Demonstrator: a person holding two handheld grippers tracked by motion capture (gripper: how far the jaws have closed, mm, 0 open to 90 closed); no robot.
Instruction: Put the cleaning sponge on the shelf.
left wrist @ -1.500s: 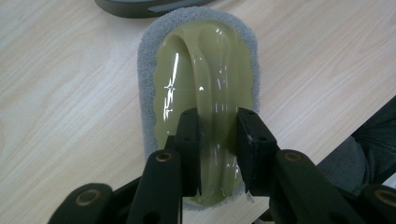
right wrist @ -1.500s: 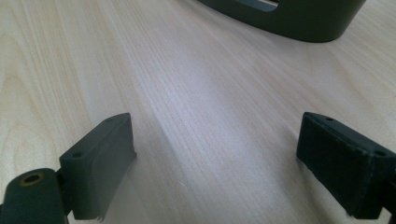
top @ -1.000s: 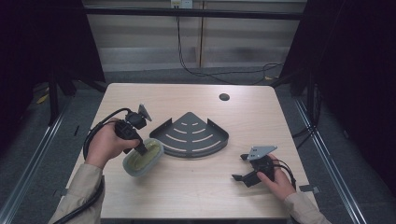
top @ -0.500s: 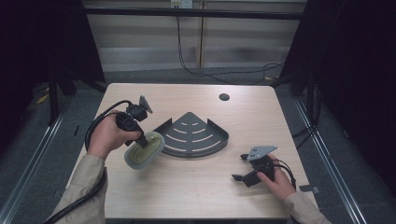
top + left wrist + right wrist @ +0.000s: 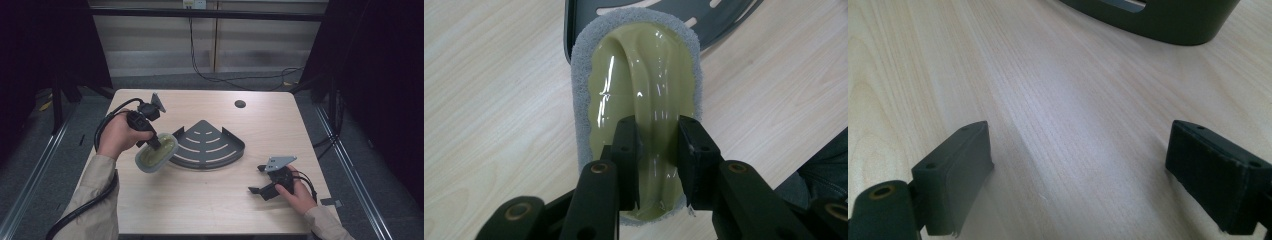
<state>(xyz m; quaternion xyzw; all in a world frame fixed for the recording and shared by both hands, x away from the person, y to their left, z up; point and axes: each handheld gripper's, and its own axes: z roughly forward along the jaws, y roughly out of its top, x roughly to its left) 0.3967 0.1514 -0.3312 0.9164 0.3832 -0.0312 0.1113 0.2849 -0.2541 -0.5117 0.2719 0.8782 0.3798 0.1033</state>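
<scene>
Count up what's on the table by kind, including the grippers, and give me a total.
Scrubbing pads: 1, a pad with a grey fleece rim and a glossy olive top, held by the left gripper
Dark corner shelf trays: 1, the tray
Grippers: 2, the left one and the right gripper, resting open on the table
Total: 4

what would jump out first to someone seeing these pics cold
The pale green scrubbing pad with a grey fleece rim, pinched by its raised handle in the left tongs and held at the left edge of the dark fan-shaped rack mid-table. Then the right tongs, open and idle low over bare wood near the table's front right.
</scene>
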